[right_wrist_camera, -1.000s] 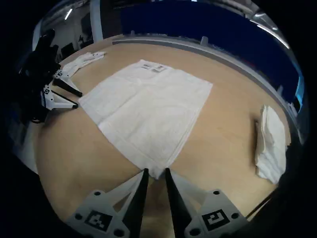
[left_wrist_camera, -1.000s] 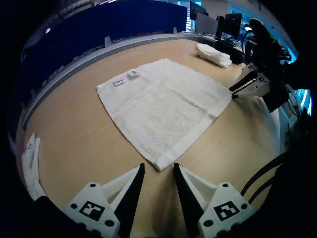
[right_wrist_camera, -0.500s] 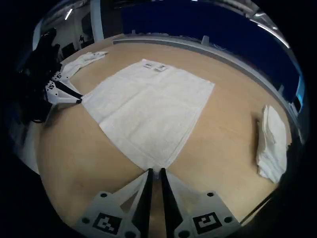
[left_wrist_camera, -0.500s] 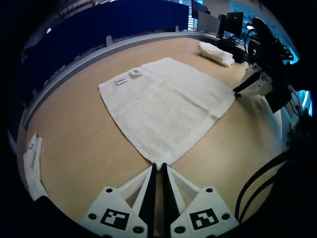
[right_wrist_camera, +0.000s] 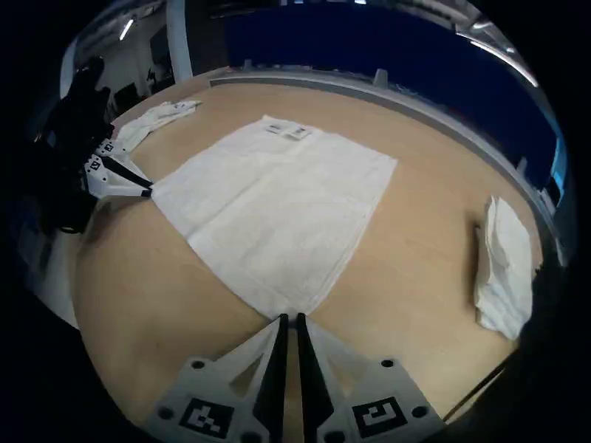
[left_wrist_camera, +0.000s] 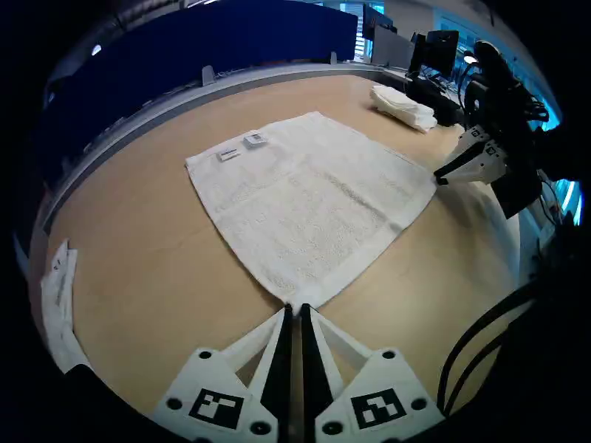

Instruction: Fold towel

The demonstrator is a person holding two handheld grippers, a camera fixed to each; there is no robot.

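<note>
Since each pair of jaws is pressed together on a corner of the towel (left_wrist_camera: 310,207), the step in hand is, by my reading, the lift that carries the near edge over to the far one; the left gripper (left_wrist_camera: 293,317) nips one corner right at its tips, and the right gripper (right_wrist_camera: 290,325) nips the neighbouring corner, so the hemmed edge between them is the one held. To do it well, both corners should rise together and travel at one pace, with that edge taut but not dragged, lest the cloth skid on the worktop (left_wrist_camera: 148,244) or sag in the middle; the bite looks shallow, so a slow lift seems wise; the held corners should land square on the far ones, by the labels (left_wrist_camera: 242,146). The towel lies flat and open, spreading away ahead of both pairs of jaws; from the left jaws, the right gripper sits ahead and off to the right, at the other end of the held edge. The towel looks almost square, so its long axis is hard to judge; the hem band suggests it runs from the held edge away to the labelled edge.
</note>
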